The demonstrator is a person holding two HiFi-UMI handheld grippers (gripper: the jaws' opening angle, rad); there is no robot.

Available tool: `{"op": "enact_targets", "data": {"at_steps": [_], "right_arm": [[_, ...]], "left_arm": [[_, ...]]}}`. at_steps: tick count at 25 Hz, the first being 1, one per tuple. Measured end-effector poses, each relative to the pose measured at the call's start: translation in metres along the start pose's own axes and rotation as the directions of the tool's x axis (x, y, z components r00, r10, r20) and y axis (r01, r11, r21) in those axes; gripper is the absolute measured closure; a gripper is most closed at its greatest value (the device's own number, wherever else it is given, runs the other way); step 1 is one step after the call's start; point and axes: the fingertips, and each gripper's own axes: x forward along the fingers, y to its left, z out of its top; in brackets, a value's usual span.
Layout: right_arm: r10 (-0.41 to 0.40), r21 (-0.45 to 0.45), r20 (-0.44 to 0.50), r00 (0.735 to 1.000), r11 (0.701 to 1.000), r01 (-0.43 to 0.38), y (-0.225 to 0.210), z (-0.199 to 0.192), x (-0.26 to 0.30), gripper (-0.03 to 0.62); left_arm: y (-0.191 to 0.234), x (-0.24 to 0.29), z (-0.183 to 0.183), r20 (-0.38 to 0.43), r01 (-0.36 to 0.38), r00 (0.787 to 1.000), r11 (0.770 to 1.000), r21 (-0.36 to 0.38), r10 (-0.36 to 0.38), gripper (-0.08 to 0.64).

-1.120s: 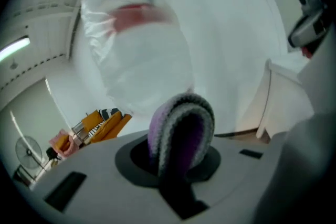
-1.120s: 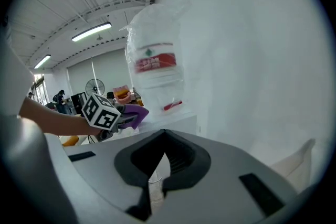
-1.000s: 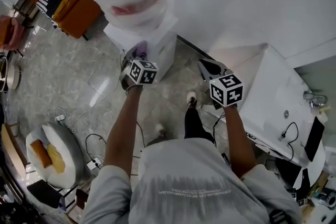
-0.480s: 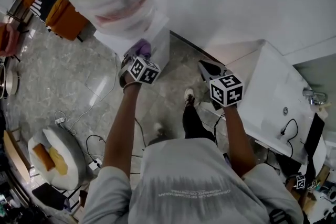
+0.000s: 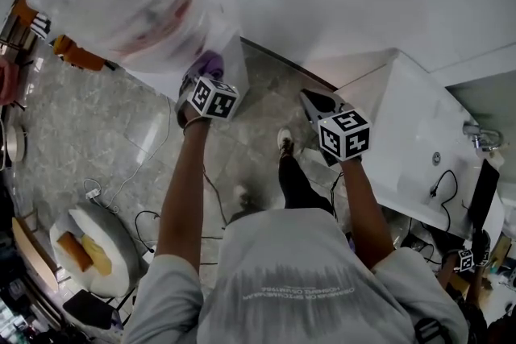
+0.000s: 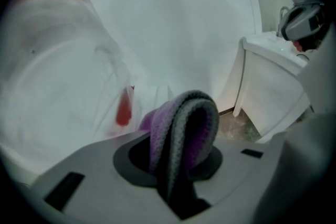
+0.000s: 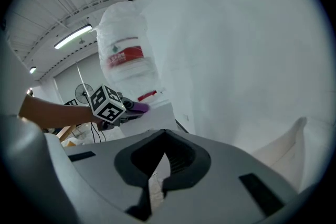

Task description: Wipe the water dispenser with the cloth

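Observation:
The white water dispenser (image 5: 235,60) stands against the wall and carries a big bottle (image 5: 121,4) wrapped in clear plastic. My left gripper (image 5: 203,75) is shut on a folded purple and grey cloth (image 5: 210,63), which rests against the dispenser's top edge just below the bottle. In the left gripper view the cloth (image 6: 184,126) bulges out of the jaws, with the bottle (image 6: 58,60) at left. My right gripper (image 5: 316,102) hangs apart to the right, shut on nothing. From its own view the right gripper (image 7: 161,136) looks toward the bottle (image 7: 126,55) and the cloth (image 7: 137,107).
A white cabinet (image 5: 411,133) with a tap (image 5: 476,137) stands to the right. Cables (image 5: 121,181) trail over the stone floor beside a round white cushion (image 5: 89,250). An orange chair (image 5: 76,52) sits at far left. My feet (image 5: 284,142) are below the dispenser.
The left gripper with the cloth has slid up and left along the dispenser's top toward the bottle. The head view has shifted with it. The right gripper has barely moved.

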Motion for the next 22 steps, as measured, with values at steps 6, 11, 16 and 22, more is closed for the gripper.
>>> {"op": "enact_targets", "data": {"at_steps": [6, 11, 16, 22], "right_arm": [[0.033, 0.032, 0.013, 0.999, 0.999, -0.034, -0.016, 0.004, 0.009, 0.584], [0.047, 0.092, 0.013, 0.999, 0.995, -0.048, -0.047, 0.002, 0.023, 0.584], [0.06, 0.081, -0.01, 0.998, 0.995, -0.059, -0.068, 0.005, 0.042, 0.584], [0.055, 0.113, -0.024, 0.998, 0.992, -0.052, -0.086, 0.001, 0.052, 0.584]], "left_arm": [[0.0, 0.011, 0.017, -0.003, -0.007, 1.0, 1.0, -0.007, 0.007, 0.479], [0.0, 0.027, 0.038, -0.017, 0.0, 1.0, 1.0, -0.014, -0.001, 0.48], [0.003, 0.042, 0.059, -0.024, -0.009, 1.0, 1.0, -0.013, 0.009, 0.48], [0.0, 0.066, 0.087, -0.015, -0.002, 1.0, 1.0, -0.005, 0.002, 0.48]]}}
